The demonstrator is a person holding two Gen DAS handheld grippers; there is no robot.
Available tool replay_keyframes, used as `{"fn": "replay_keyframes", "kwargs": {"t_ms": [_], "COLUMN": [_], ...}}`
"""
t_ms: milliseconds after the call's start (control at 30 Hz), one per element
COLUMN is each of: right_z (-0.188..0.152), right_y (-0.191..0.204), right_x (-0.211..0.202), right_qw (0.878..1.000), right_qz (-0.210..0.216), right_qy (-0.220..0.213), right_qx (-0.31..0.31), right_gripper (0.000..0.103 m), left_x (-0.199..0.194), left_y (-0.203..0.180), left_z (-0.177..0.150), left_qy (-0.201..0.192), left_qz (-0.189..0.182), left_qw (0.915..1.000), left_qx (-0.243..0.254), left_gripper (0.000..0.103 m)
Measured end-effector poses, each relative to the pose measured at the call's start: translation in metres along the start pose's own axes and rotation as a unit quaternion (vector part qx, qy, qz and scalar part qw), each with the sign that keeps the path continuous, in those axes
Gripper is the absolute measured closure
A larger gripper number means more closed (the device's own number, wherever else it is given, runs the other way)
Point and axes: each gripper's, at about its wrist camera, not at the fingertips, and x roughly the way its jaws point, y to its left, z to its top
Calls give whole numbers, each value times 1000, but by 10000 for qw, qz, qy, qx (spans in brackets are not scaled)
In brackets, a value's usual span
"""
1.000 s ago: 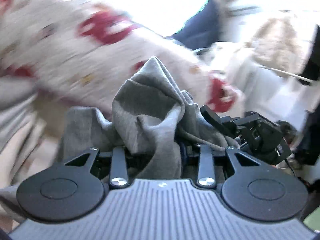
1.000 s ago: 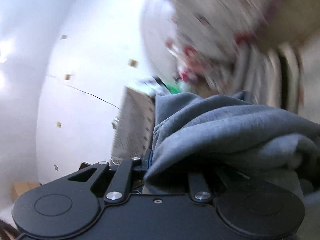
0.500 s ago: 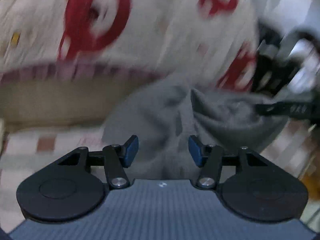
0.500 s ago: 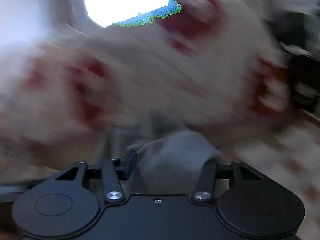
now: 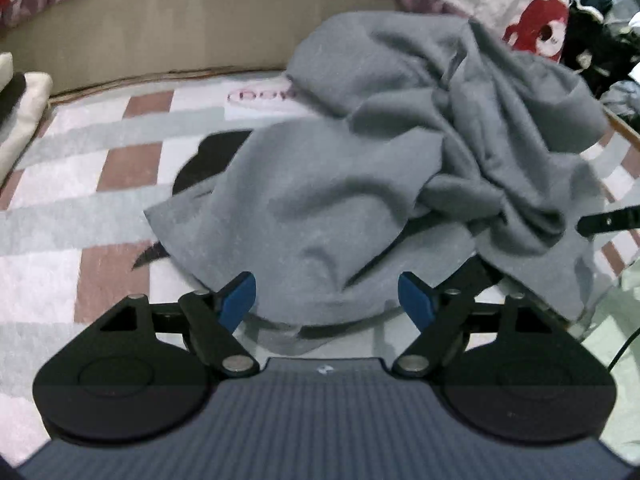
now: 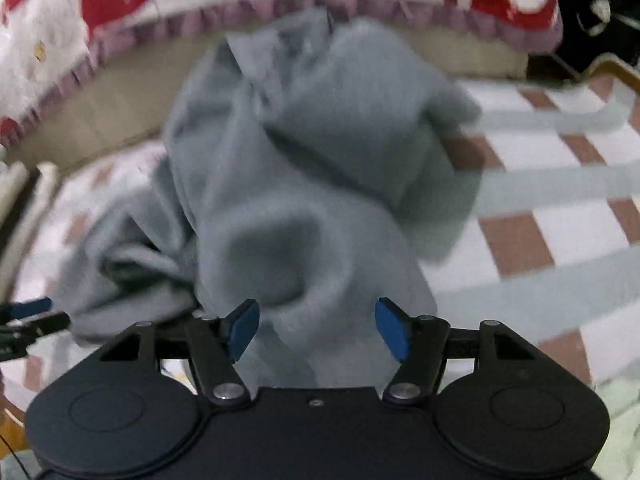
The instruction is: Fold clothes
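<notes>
A crumpled grey garment (image 5: pixel 360 184) lies in a heap on a checked mat (image 5: pixel 120 168) of pink, brown and grey squares. My left gripper (image 5: pixel 327 300) hangs just over its near hem. Its jaws are opening, and cloth lies between the blue pads (image 5: pixel 238 296) without being pressed. In the right wrist view the same grey garment (image 6: pixel 304 184) is blurred. My right gripper (image 6: pixel 318 328) is low over it, jaws opening, with fabric between the pads (image 6: pixel 394 330) but not gripped. A finger of the right gripper (image 5: pixel 608 222) pokes in at the heap's right side.
A beige bed base (image 5: pixel 160 20) runs behind the mat under a white quilt with red prints and a purple frill (image 6: pixel 280 4). Dark clothes (image 5: pixel 592 40) pile up at the far right. A pale cushion (image 5: pixel 24 116) lies at the left, and pale green cloth (image 6: pixel 616 420) at the near right.
Both grippers came down from in front of the quilt to the mat and tipped downward. Their jaws went from shut on the grey garment to wide apart, and the garment now rests on the mat.
</notes>
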Motion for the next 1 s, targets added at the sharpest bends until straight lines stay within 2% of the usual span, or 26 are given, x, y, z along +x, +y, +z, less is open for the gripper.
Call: {"fn": "replay_keyframes", "kwargs": {"t_ms": [67, 133, 167, 300, 367, 433, 467, 500, 533, 567, 600, 733, 900, 1000], "right_z": [-3, -7, -9, -13, -13, -16, -18, -18, -18, -17, -17, -11, -1, 7], "right_y": [3, 2, 1, -10, -17, -22, -21, -11, 2, 16, 27, 63, 97, 115], "right_x": [9, 11, 11, 17, 27, 34, 36, 35, 32, 29, 26, 16, 2, -7], "right_qw": [9999, 9995, 9991, 9978, 9959, 9938, 9930, 9952, 9975, 9983, 9974, 9882, 9657, 9549], "right_qz": [-87, -246, -331, -374, -248, 128, 372, 466, 493, 520, 627, 1415, 2549, 2925], "right_qy": [93, 101, 102, 189, 250, 293, 316, 309, 287, 265, 279, 393, 422, 440], "right_qx": [33, 164, 238, 522, 828, 1069, 1078, 806, 408, 9, -227, -430, -262, -236], "right_gripper": [32, 24, 19, 16, 15, 17, 40, 54, 58, 77, 81, 85, 86, 86], "left_x": [3, 7, 7, 6, 7, 10, 11, 12, 13, 12, 11, 1, -33, -52], "left_y": [0, -3, -5, -9, -5, 2, 5, 8, 10, 11, 11, 11, 9, 0], "left_z": [-2, 0, 1, -1, 0, 3, 4, 4, 4, 5, 5, 8, 5, 2], "left_qy": [16, 8, -14, -51, -18, 45, 107, 140, 141, 131, 106, -26, -212, -339], "left_qz": [-163, -252, -261, -194, -260, -330, -326, -347, -399, -455, -516, -928, -1901, -2148], "left_qw": [9998, 9997, 9997, 9997, 9997, 9991, 9986, 9982, 9976, 9971, 9967, 9933, 9787, 9753], "left_qx": [-77, -74, -13, 154, 12, -262, -395, -477, -540, -588, -618, -687, -742, -376], "left_gripper": [25, 25, 25, 25, 25, 25, 25, 25, 25, 25, 25, 25, 25, 14]}}
